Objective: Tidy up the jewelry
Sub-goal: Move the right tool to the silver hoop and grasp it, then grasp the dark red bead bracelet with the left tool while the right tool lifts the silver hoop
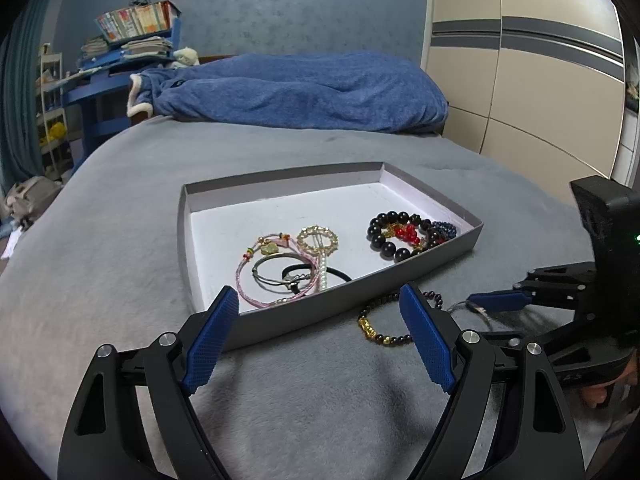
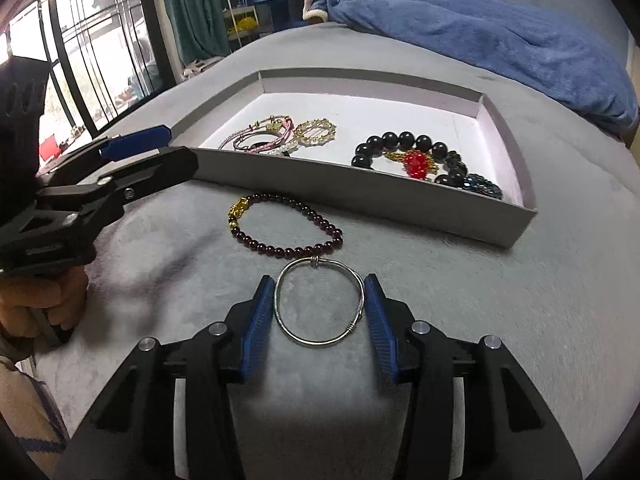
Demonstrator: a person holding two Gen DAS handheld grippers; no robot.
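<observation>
A plain silver bangle (image 2: 320, 304) lies flat on the grey plush bedspread (image 2: 500, 320), framed between the blue pads of the right gripper (image 2: 320, 312), whose fingers sit either side of the ring; the right pad appears to touch the wire knot on its rim, the left pad stands just beside it, and the bangle is not yet lifted, so the jaws read as closing around it rather than clamped. Touching the bangle's far edge is a dark garnet bead bracelet (image 2: 288, 228) with a gold charm, also on the bedspread, just in front of the near wall of the shallow grey box tray (image 2: 360, 196). Inside the tray, two groups are already laid out: to the left, a tangle of pink cord bracelets, a thin metal bangle, a pearl strand, a black hair tie and a gold ring brooch (image 1: 318, 239); to the right, a large black bead bracelet (image 1: 394, 234) with red and gold pieces and a small blue beaded item. The left gripper (image 1: 316, 336) hovers wide apart and empty over the tray's near edge, held by a person's hand (image 2: 40, 304). By this evidence the sorting is well advanced, with two pieces left outside. A blue blanket (image 1: 304, 92) lies beyond.
</observation>
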